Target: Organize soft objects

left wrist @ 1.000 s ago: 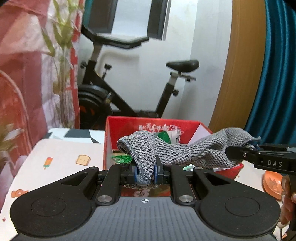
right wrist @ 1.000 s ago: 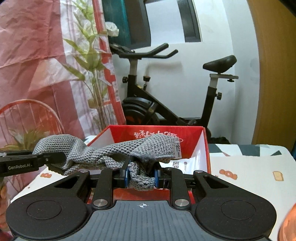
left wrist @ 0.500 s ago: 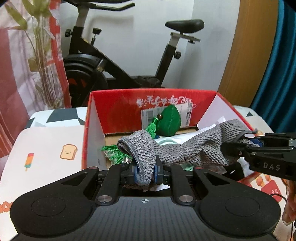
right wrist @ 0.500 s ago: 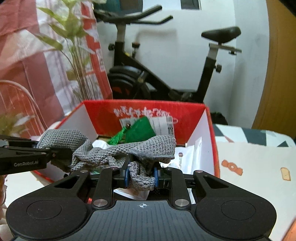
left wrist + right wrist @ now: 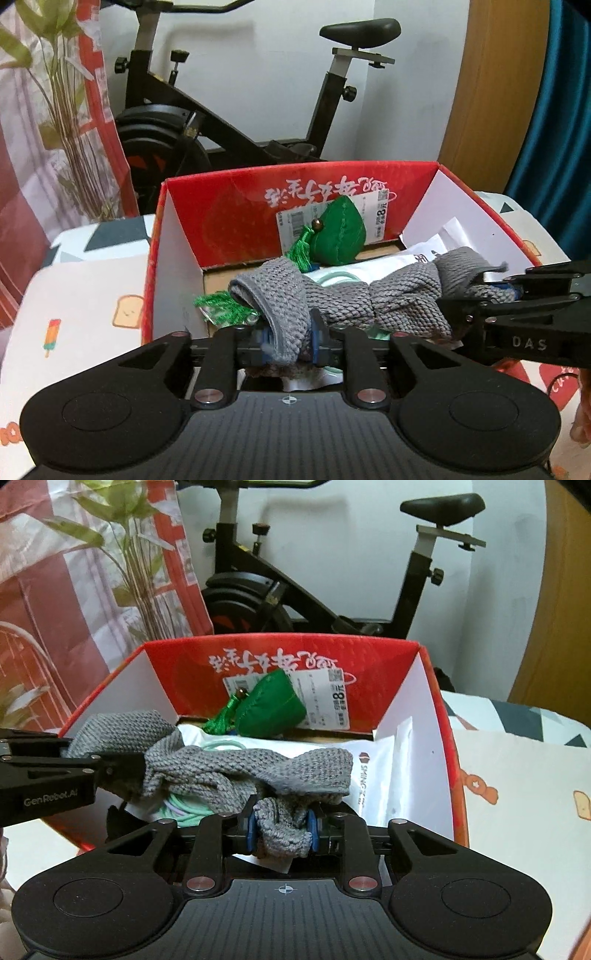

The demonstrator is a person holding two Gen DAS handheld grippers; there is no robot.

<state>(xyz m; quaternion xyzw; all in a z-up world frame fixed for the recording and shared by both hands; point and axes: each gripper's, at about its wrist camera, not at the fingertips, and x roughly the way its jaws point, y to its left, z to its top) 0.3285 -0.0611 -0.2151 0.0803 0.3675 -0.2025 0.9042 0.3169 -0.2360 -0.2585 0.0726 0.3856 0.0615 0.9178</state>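
A grey knitted cloth hangs stretched between both grippers, inside the open red cardboard box. My left gripper is shut on its left end. My right gripper is shut on its right end. The cloth sags low over the box contents. The right gripper's fingers come in from the right in the left wrist view; the left gripper's fingers come in from the left in the right wrist view.
In the box lie a green pouch with a tassel, a white plastic bag and mint hair ties. The box stands on a patterned tablecloth. An exercise bike and a plant stand behind.
Both grippers have lowered the grey cloth from above the box rim down into the box, and both cameras have moved closer to it. Both grips have stayed shut.
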